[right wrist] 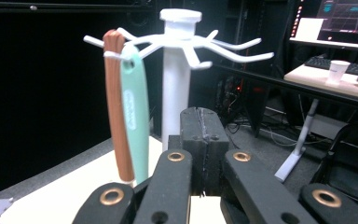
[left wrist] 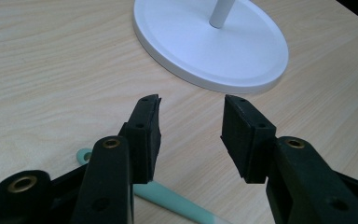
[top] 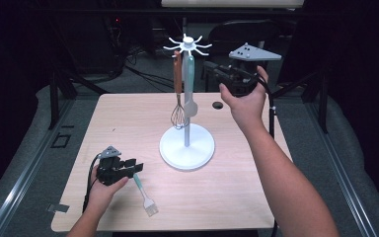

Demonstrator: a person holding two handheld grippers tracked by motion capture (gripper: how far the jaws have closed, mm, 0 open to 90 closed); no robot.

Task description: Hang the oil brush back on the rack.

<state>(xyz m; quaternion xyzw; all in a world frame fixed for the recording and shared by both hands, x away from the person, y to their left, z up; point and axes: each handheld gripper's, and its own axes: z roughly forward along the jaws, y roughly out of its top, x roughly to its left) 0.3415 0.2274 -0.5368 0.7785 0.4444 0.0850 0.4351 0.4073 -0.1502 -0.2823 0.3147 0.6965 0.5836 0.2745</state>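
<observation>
My left tongs (top: 134, 167), jaws spread and holding nothing, hover low over the surface (top: 128, 118) left of the white rack (top: 186, 146), right above the mint brush (top: 143, 193), whose handle passes beneath them. On the rack's hooks hang a brown-handled whisk (top: 177, 94) and a mint spatula (top: 190, 89). Right of the rack, my right tongs (right wrist: 204, 126) are pressed together, empty, raised at hook height.
</observation>
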